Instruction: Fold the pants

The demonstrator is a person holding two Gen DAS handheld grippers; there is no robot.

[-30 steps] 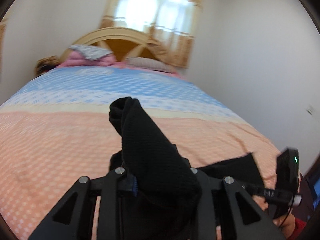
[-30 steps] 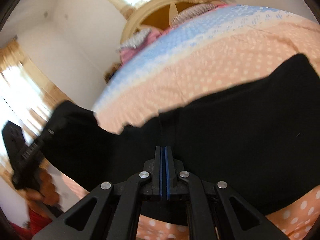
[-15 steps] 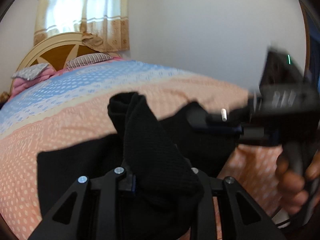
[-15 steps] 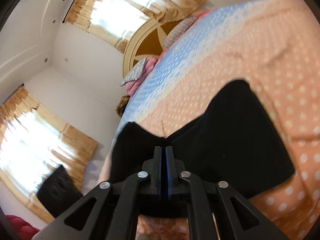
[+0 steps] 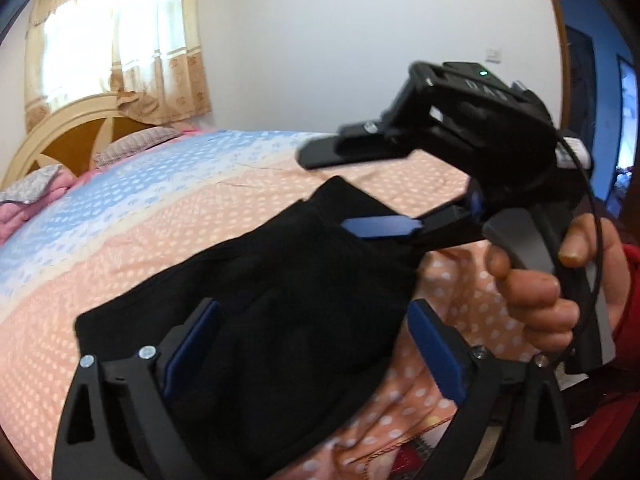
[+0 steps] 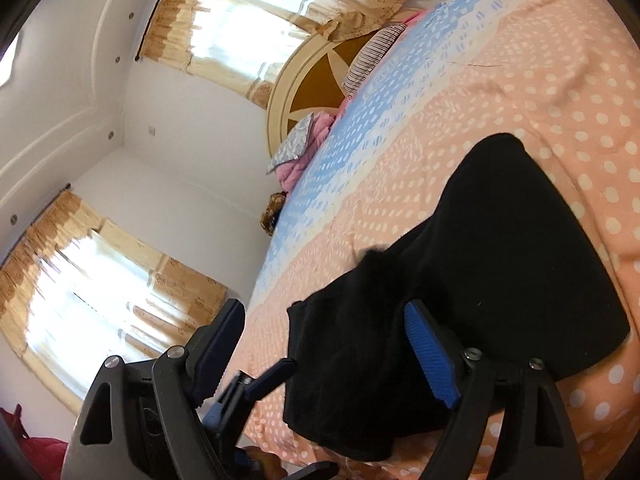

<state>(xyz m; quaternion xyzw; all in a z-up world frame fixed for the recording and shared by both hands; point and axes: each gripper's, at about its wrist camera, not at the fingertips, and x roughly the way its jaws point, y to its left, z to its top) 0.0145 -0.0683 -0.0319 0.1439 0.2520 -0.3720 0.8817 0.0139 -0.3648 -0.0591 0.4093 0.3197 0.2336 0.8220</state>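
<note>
The black pants lie bunched on the bed's near edge, also in the right wrist view. My left gripper is open, its blue pads either side of the loose cloth, which rests between them. My right gripper is open just above the pants; it also shows in the left wrist view, held by a hand over the cloth's far end. The left gripper's fingertips show at the lower left of the right wrist view.
The bed has a peach dotted cover with a blue band farther up. Pillows and a pink quilt lie by the round headboard. Curtained windows and white walls stand behind. The bed edge is just below the grippers.
Both grippers were shut on the pants and have opened. The pants have dropped onto the bed near its edge. The two grippers have come close together.
</note>
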